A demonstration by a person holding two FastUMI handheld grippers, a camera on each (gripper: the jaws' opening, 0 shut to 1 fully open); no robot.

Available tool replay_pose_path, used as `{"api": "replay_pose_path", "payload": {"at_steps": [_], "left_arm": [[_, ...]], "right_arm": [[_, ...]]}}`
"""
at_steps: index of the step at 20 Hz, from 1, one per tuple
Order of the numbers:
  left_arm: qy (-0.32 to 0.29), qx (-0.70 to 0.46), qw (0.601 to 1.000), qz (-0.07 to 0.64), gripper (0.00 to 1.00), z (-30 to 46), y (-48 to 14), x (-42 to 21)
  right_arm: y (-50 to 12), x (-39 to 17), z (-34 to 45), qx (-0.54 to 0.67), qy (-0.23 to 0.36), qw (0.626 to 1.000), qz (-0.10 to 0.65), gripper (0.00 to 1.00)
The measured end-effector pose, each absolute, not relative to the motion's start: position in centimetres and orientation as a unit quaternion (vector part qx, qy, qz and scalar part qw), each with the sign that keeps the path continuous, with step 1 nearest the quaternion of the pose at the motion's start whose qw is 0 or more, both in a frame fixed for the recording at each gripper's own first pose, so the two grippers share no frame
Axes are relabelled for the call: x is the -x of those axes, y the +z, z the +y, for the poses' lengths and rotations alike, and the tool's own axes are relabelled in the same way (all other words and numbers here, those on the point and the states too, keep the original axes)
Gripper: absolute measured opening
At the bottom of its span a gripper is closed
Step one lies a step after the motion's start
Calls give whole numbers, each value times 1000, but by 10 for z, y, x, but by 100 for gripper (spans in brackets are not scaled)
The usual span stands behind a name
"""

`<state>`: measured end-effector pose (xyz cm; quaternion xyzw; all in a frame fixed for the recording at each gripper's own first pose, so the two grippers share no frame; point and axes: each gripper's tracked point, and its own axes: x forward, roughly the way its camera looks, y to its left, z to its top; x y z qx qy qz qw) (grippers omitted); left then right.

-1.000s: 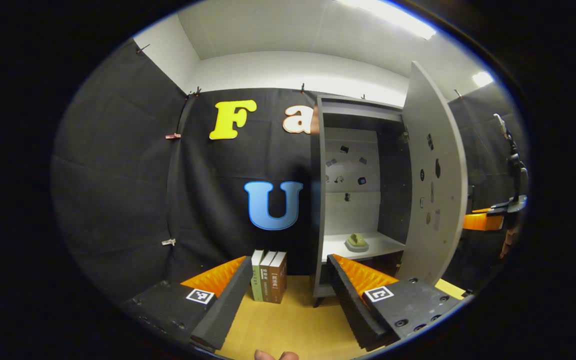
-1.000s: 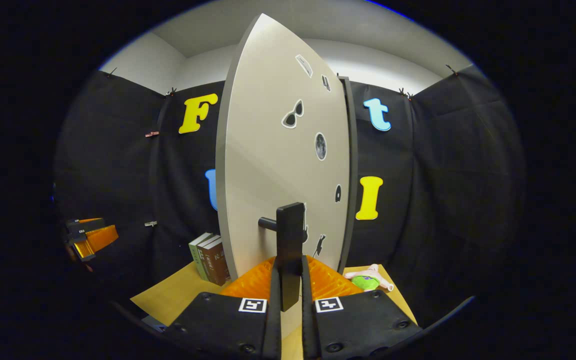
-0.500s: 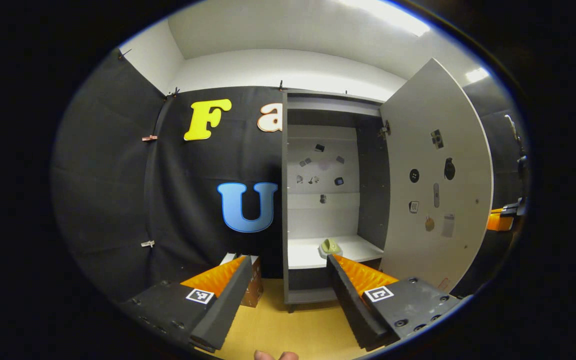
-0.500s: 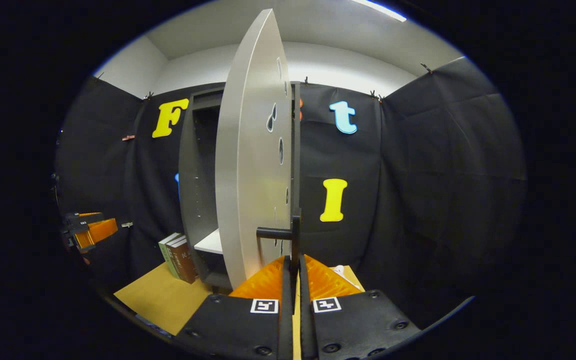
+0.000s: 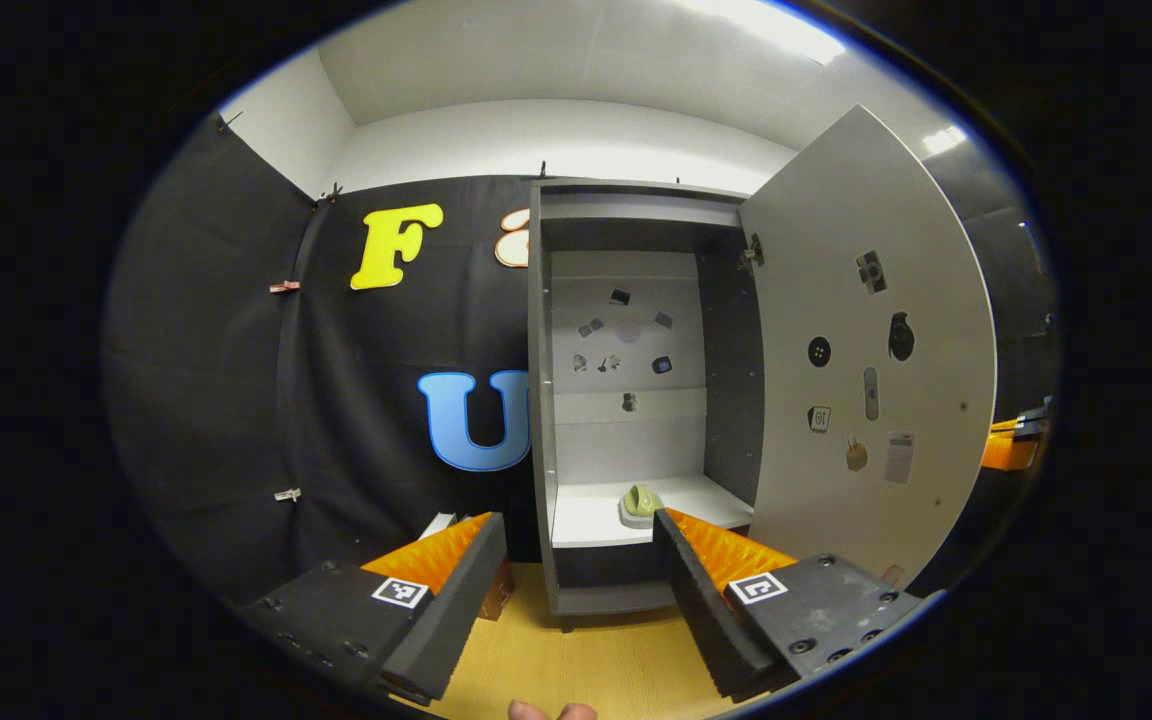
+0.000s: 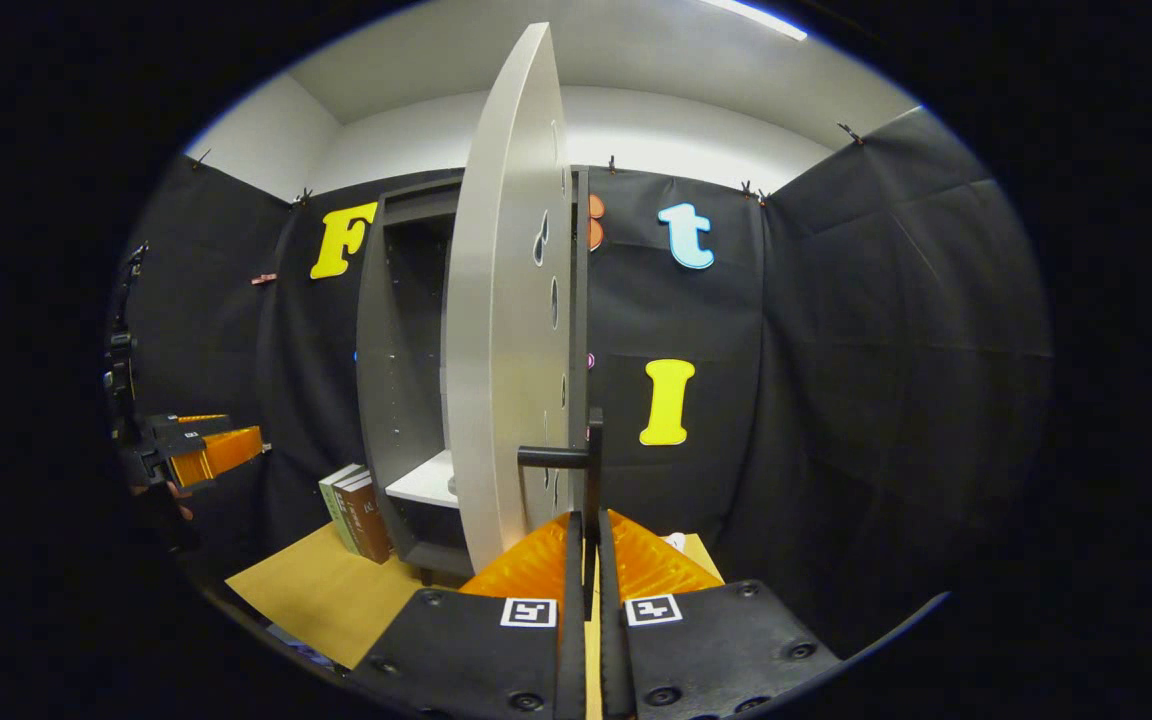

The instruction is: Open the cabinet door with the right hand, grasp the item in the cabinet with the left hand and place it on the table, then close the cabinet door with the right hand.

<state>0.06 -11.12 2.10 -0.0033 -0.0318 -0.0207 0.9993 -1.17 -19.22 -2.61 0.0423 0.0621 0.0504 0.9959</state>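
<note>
The grey cabinet [image 5: 542, 400] stands with its door [image 5: 866, 340] swung wide to the right. A small green item [image 5: 640, 503] on a pale base rests on the white shelf [image 5: 586, 515] inside. My left gripper [image 5: 576, 570] is open in front of the cabinet, still short of the shelf. In the right gripper view the door [image 6: 506, 330] is seen nearly edge-on, and my right gripper [image 6: 586, 545] is shut on the black door handle [image 6: 588, 470]. The left gripper [image 6: 198, 455] shows far off at the left there.
Several books [image 6: 354, 510] stand on the yellow table [image 6: 326, 590] left of the cabinet. Small stickers dot the door's inside face [image 5: 876, 395] and the cabinet's back panel [image 5: 626, 340]. A small pale thing [image 6: 674, 541] lies on the table behind the right gripper.
The door has swung further open with my right gripper on its handle. My left gripper has turned to face the cabinet opening, so the green item now sits nearer the view's middle.
</note>
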Motion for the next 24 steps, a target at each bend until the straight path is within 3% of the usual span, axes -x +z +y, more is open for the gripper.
{"api": "replay_pose_path", "payload": {"at_steps": [7, 9, 15, 18, 24], "left_arm": [[-33, 3, 999, -22, 95, -126, 18, -14], [-39, 6, 999, -17, 95, -131, 16, -20], [-60, 2, 998, -2, 95, -154, 11, -39], [-82, -5, 997, 1, 95, -169, 9, -53], [-135, -19, 989, 52, 93, -207, -3, -119]], "right_arm": [[-26, 19, -196, -53, 65, 995, 62, 12], [-25, 28, -200, -55, 70, 994, 59, 17], [-28, 46, -246, -41, 13, 998, 36, 61], [-34, 50, -272, -31, -28, 999, 28, 94], [-45, 51, -302, -38, -66, 997, 28, 98]]}}
